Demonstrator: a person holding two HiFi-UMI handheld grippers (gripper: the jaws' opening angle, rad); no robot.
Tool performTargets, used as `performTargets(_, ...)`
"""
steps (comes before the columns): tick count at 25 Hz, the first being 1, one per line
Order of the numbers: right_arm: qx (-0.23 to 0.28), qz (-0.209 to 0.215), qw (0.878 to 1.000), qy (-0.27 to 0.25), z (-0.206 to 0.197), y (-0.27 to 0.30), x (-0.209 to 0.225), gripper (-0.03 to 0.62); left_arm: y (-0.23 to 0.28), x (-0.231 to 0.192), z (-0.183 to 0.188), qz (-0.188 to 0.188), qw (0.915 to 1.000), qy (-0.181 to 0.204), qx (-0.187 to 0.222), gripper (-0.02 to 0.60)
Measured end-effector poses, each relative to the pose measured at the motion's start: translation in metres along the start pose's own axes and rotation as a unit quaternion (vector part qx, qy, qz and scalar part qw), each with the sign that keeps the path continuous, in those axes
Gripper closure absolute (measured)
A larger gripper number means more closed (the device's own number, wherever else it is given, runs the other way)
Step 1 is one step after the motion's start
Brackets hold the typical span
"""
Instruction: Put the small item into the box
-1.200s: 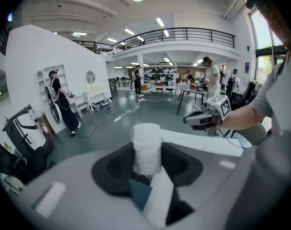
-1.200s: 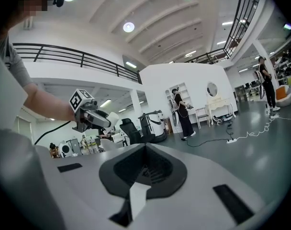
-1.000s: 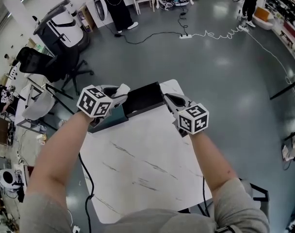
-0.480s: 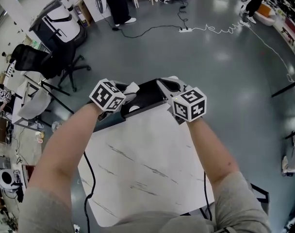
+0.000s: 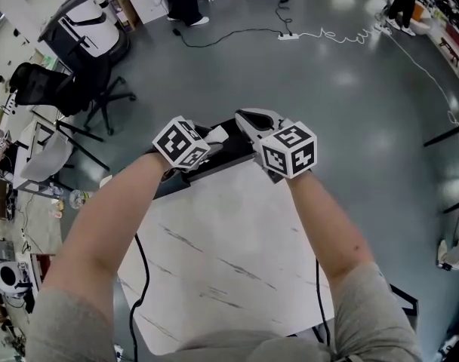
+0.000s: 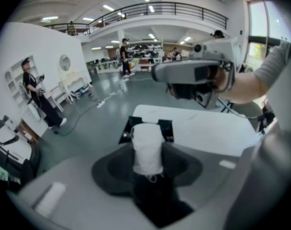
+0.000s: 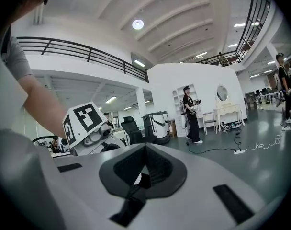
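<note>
My left gripper (image 5: pixel 208 140) is shut on a small white item (image 6: pixel 147 150), which stands up between its jaws. In the head view the small white item (image 5: pixel 217 133) hangs just above the black box (image 5: pixel 231 155). That open black box (image 6: pixel 146 128) sits at the far edge of the white marble table (image 5: pixel 229 247), largely hidden by both grippers. My right gripper (image 5: pixel 246 119) hovers over the box's right end, tilted upward, with its jaws together and nothing between them. Its camera looks out into the room, past the left gripper's marker cube (image 7: pixel 85 121).
Beyond the table's far edge the grey floor drops away. A black office chair (image 5: pixel 44 89) and a white machine (image 5: pixel 90 29) stand at the far left. A cable with a power strip (image 5: pixel 286 35) lies on the floor. People stand far back.
Both grippers have moved towards the far edge and closer together over the box. The left one still carries the white item. The right gripper's nose has tilted up.
</note>
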State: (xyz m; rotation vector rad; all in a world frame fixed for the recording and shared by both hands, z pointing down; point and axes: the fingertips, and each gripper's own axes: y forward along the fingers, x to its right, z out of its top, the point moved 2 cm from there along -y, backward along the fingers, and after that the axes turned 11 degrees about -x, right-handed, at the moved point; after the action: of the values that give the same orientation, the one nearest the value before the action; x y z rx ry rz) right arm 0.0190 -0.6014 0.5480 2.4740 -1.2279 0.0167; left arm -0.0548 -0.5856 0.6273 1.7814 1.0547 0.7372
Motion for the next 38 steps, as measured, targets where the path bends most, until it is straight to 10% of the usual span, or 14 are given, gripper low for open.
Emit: performTargets(38,-0.010,-0.007,1.000,0.024,-0.044,0.025,0.028,0.588,0.091,-0.004,0.014,0.009,0.9927,0.081,-0.089,0.402)
